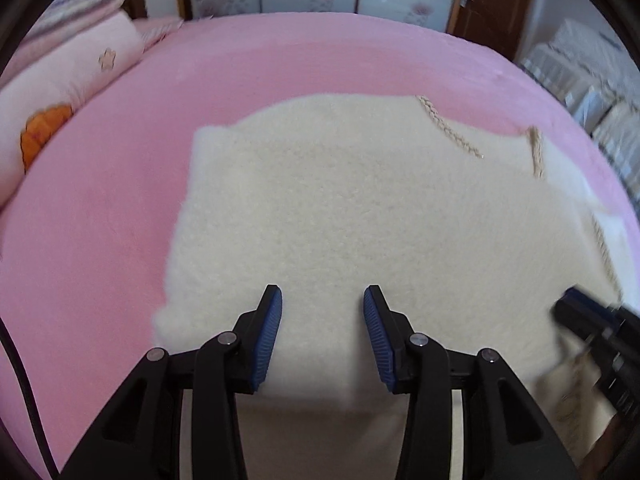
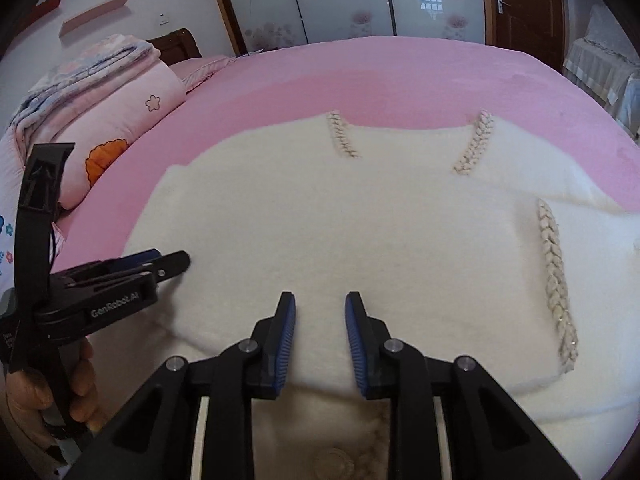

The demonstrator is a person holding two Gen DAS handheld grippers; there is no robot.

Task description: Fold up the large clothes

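Ribbed blue gripper pads [image 1: 269,336] hover apart over fluffy cream sweater [image 1: 340,200].

A cream fleece garment [image 2: 320,216] with beige braided trim [image 2: 556,280] lies on a pink bedspread [image 1: 100,208]; the pale pink quilt [image 2: 132,120] bears an orange flower.

My left gripper [image 1: 322,300] tilts steeply downward, its blue-padded fingers [image 1: 269,334] parted with a clear gap and nothing caught between them. My right gripper [image 2: 320,306] angles down the same way, jaws apart but narrower, pads [image 2: 285,344] empty too. Off to the right gripper's left, I see the left tool side-on, my hand [image 2: 52,392] wrapped around its handle, fingers curled. From the left gripper, the right one's tip shows blurred at its right.
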